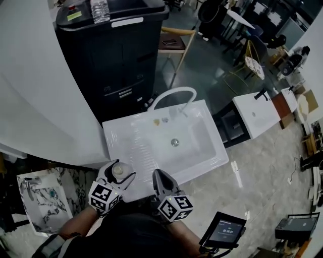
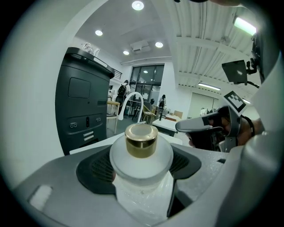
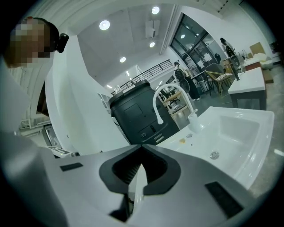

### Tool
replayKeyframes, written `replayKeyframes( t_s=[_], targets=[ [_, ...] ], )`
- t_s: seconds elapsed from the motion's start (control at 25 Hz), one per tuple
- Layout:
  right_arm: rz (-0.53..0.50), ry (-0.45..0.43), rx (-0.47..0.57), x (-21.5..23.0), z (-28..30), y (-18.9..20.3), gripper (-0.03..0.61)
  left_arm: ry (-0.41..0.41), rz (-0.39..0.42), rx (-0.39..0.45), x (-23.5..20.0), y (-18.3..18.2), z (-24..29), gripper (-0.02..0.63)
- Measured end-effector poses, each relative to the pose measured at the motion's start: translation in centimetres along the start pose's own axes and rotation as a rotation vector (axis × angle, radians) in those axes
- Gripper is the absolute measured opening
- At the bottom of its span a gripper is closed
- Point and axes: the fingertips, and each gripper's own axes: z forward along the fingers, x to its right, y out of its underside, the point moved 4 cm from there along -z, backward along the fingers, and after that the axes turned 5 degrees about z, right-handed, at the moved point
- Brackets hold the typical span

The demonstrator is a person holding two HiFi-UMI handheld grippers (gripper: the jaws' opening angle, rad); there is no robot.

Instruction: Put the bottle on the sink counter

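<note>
The left gripper [image 1: 120, 172] has its jaws spread wide around the body of the one frosted bottle [image 2: 141, 159], pinching it on both sides. The bottle stands upright, with its single gold cap [image 2: 141, 140] on top. In the head view it sits over the near-left corner of the white sink [image 1: 132, 137], above the flat counter part beside the basin. I cannot tell whether its base touches the counter.

The right gripper [image 1: 158, 175] is just beside it over the sink's front edge. Its jaws are pressed together with nothing between them.

The two marker cubes [image 1: 105, 195], one on each gripper, carry black-and-white square codes and no letters.

The sink has one curved white tap [image 1: 174, 94] and one drain [image 1: 174, 142].

Behind it a black cabinet [image 1: 121, 55] has one clear water bottle [image 1: 100, 10] on top, its label too small to read.

A second white sink [image 1: 255, 116] stands well apart to the right. What may be a third, marble-patterned basin [image 1: 35, 199] lies at lower left.

One small screen [image 1: 225, 232] glows at lower right, its text illegible.
</note>
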Motion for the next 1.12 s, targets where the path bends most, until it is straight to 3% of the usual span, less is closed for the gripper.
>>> replayKeyframes(
  t_s=[0.48,1.12],
  targets=[
    [0.039,-0.029,-0.083,2.8,4.2,-0.2,-0.005,-0.175,0.047,-0.027,-5.5,0.4,4.9,0.341],
    [0.085,0.013,-0.148,7.3,7.5,-0.7,-0.005,-0.254,0.06,-0.092,-10.9,2.2,12.5,0.341]
  ],
)
